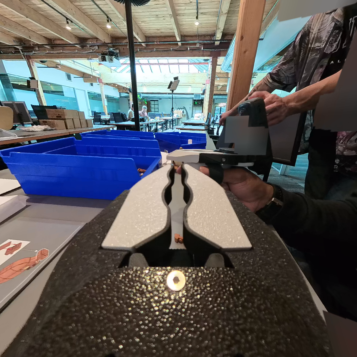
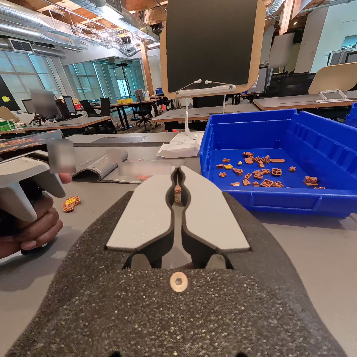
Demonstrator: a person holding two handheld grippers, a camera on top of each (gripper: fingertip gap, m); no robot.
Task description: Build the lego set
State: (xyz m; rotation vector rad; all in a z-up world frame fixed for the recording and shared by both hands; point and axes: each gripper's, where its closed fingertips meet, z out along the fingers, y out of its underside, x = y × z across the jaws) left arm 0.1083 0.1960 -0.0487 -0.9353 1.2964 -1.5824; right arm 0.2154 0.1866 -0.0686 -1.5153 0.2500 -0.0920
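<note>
Right claw (image 2: 178, 170) pinched shut on nothing beside blue bin (image 2: 270, 199) of scattered brown bricks (image 2: 266, 173); left claw (image 1: 178, 168) slightly parted.

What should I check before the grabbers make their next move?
1. Right gripper's tips together: ok.
2. Left gripper gripping anything: cannot tell; a tiny brown bit shows by its nearly closed tips.
3. Loose brown pieces in the blue bin: ok.
4. Booklet lying open on the table: ok.
5. Brown-and-yellow build clear of both grippers: ok, on the table near the left hand.
</note>
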